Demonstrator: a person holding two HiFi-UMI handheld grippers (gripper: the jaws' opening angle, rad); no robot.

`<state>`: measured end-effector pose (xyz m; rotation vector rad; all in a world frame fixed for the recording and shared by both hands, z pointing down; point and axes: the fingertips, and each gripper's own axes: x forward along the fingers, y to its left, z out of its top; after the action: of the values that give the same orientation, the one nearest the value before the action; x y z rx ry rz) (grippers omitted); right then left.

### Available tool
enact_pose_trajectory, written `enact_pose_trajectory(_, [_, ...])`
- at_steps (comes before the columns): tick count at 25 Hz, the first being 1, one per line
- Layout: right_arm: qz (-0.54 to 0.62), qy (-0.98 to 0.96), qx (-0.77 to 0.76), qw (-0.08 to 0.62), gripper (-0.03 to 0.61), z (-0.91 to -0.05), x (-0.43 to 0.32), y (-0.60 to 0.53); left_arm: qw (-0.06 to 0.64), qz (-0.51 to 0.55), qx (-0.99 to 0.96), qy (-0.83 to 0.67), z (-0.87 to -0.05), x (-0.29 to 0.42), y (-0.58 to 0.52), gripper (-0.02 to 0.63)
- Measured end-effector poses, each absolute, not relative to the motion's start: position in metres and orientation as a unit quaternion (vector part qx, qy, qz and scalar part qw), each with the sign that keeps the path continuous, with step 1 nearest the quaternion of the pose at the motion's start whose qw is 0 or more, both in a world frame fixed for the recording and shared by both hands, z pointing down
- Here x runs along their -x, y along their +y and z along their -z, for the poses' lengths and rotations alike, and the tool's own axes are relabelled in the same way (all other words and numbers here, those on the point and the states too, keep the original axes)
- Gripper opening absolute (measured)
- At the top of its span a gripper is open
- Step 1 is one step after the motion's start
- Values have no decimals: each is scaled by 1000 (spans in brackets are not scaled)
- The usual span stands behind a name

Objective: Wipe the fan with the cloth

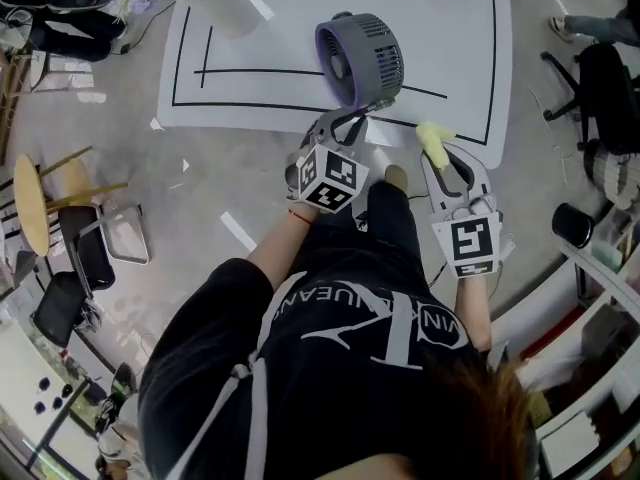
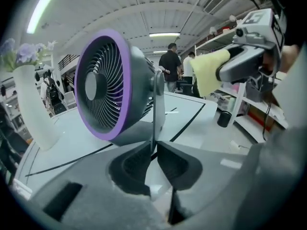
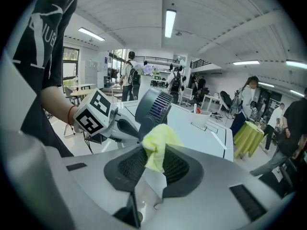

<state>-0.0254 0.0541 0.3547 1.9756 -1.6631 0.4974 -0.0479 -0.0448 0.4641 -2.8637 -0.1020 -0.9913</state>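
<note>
Yellow cloth (image 3: 158, 139) is pinched in the fingers of the right gripper (image 3: 154, 153), near the fan (image 2: 103, 85) on the tabletop (image 1: 270, 38). The left gripper (image 2: 153, 146) fingers clamp its stand (image 2: 157, 104). Hold steady, then wipe gently.

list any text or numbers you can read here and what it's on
"UEAN": part of the white print on the person's black shirt; the rest is unreadable.
On the left cube and right cube: square patterns, no letters.
On the fan and cloth: nothing readable.
</note>
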Motion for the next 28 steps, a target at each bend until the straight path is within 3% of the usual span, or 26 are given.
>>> enact_pose_trajectory(11, [-207, -608, -727, 242, 86, -370, 7, 75, 67, 331, 941, -39, -464, 30, -28, 38])
enact_pose_trajectory(28, [-204, -621, -718, 239, 86, -382, 5, 64, -4, 326, 945, -18, -465, 3, -17, 44])
